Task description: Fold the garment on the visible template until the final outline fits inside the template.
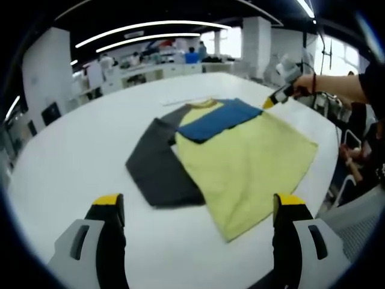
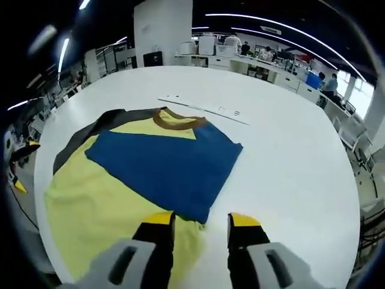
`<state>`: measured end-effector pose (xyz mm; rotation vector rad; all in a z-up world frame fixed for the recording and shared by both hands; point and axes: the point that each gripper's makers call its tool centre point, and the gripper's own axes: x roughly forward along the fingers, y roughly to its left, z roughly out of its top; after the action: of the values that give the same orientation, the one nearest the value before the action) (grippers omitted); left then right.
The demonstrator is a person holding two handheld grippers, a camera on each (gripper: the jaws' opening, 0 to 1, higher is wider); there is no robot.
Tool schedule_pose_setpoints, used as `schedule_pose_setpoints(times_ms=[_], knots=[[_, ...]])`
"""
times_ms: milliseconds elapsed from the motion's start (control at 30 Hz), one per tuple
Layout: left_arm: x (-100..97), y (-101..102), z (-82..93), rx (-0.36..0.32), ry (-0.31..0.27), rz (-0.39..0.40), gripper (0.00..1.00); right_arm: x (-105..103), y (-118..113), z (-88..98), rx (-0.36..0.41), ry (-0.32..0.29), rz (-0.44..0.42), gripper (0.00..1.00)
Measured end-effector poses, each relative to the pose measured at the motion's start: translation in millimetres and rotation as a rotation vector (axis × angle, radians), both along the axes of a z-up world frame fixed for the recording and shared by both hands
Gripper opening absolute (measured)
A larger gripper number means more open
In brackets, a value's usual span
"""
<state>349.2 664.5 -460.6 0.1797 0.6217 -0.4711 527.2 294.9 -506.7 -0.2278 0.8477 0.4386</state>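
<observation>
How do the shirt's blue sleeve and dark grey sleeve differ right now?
The blue sleeve is folded inward and lies on top of the yellow shirt body; the dark grey sleeve is spread outward, flat on the white table. The blue sleeve lies near the right gripper; the grey sleeve lies on the far side. Both join at the brown collar.

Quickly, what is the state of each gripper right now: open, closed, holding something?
Left gripper: open, fingers wide apart, holding nothing, short of the shirt.
Right gripper: open, a small gap, nothing between the fingers.
</observation>
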Motion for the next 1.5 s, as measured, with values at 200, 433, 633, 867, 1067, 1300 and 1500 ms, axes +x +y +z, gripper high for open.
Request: schedule_pose_setpoints(times_ms=[200,433,633,867,1067,1300,1500], knots=[[0.4,-0.5,-0.8,-0.002,0.002,0.001,0.99,0.0,-8.7,-9.1,0.008,0.005,-0.033,0.21],[1.2,1.4,-2.0,-0.003,0.005,0.009,0.99,-0.1,-8.1,-17.6,0.039,0.006,-0.068,0.14],[1.2,2.8,-3.5,-0.003,0.012,0.014,0.99,3.9,-3.4,-22.6,0.086,0.001,-0.092,0.12],[1.6,4.0,-4.3,0.000,0.014,0.019,0.99,4.6,-1.6,-28.7,0.076,-0.011,-0.112,0.04],[2.2,4.4,-6.6,0.003,0.019,0.020,0.99,2.5,-2.1,-28.6,0.034,-0.010,-0.088,0.00],[3.8,3.0,-7.0,0.003,0.015,0.015,0.99,-2.8,0.0,-26.2,0.023,-0.005,-0.077,0.00],[4.7,3.4,-9.3,0.006,0.017,0.009,0.98,-5.0,-4.7,-24.5,0.002,0.012,-0.058,0.00]])
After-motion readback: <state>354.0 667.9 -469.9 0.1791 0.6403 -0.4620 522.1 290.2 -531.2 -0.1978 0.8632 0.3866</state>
